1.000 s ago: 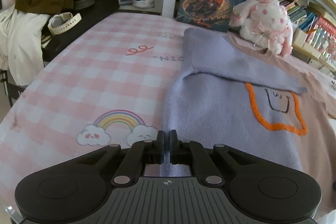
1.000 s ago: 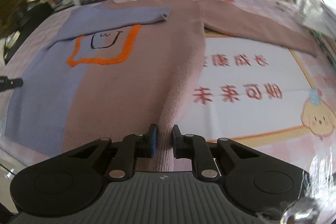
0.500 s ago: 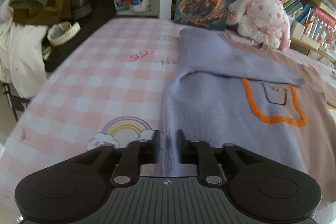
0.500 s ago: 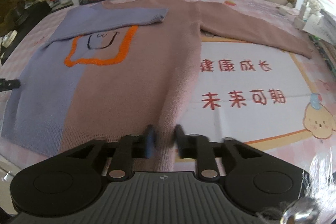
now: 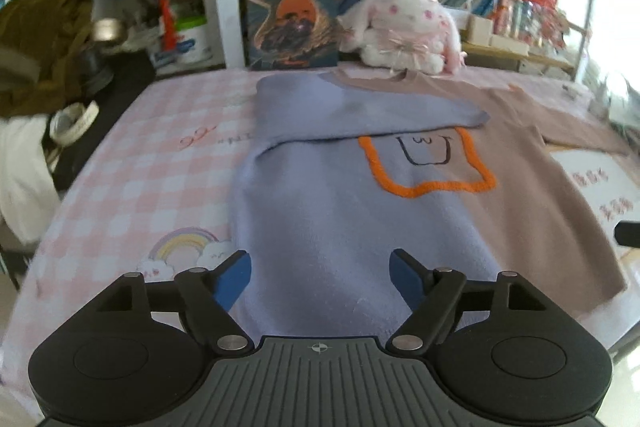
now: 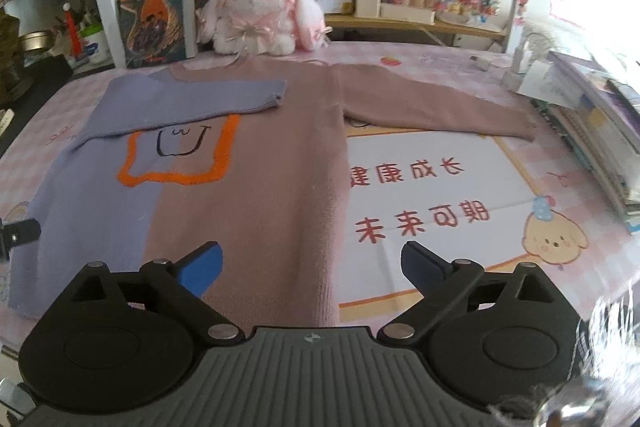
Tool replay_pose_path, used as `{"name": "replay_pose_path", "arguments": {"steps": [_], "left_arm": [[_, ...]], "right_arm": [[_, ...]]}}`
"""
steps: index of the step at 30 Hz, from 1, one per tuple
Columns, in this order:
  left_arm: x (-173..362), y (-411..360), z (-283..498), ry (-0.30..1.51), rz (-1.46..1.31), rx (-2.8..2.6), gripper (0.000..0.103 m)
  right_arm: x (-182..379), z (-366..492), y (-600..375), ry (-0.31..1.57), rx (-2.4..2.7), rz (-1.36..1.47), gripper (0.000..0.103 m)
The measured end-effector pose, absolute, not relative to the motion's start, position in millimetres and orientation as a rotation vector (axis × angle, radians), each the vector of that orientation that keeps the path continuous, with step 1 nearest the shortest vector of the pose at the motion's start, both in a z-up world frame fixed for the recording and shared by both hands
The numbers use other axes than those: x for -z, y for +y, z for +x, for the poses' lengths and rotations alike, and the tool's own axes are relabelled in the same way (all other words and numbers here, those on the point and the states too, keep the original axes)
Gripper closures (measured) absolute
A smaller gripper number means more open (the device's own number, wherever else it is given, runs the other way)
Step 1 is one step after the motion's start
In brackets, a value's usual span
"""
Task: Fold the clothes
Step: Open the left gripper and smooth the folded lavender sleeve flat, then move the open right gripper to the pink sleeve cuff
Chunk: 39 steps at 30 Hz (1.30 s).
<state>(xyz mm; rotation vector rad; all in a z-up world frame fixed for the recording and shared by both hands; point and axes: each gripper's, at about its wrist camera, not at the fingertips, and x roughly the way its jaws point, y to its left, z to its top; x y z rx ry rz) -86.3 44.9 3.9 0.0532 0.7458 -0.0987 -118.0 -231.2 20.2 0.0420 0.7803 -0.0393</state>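
Note:
A sweater (image 6: 256,187), half lilac and half dusty pink with an orange outline on the chest, lies flat on the table. Its lilac sleeve (image 6: 192,99) is folded across the chest; the pink sleeve (image 6: 436,111) stretches out to the right. My left gripper (image 5: 320,273) is open and empty above the lilac hem (image 5: 320,299). My right gripper (image 6: 312,265) is open and empty above the pink hem (image 6: 280,291). The left gripper's fingertip (image 6: 18,233) shows at the left edge of the right wrist view.
A pink checked tablecloth (image 5: 140,187) covers the table. A plush rabbit (image 6: 260,19), a book (image 6: 154,15) and bookshelves stand at the back. A stack of books (image 6: 600,131) lies at the right edge. Clothes (image 5: 36,47) are piled at the left.
Both grippers have opened wide, let go of the sweater's bottom hem and pulled back a little. The sweater now lies flat.

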Motion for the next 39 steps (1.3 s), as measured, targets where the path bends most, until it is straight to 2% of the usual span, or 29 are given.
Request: {"name": "replay_pose_path", "arguments": {"steps": [2,7,20,39], "left_arm": [[-4,46,-87,0.738,0.052,0.115,0.020],[-1,44,-84,0.767,-0.027,0.165,0.020],[-2,3,-67,0.763,0.010,0.131,0.019],[-2,-152,-43,0.818,0.020,-0.097,0.019]], "right_arm": [[-21,-122,-231,0.782,0.057,0.036,0.006],[-23,-133,-236,0.788,0.115,0.034,0.004],[-18,-115,-285,0.784,0.200,0.104,0.003],[0,25,-490,0.771,0.078,0.152,0.003]]}}
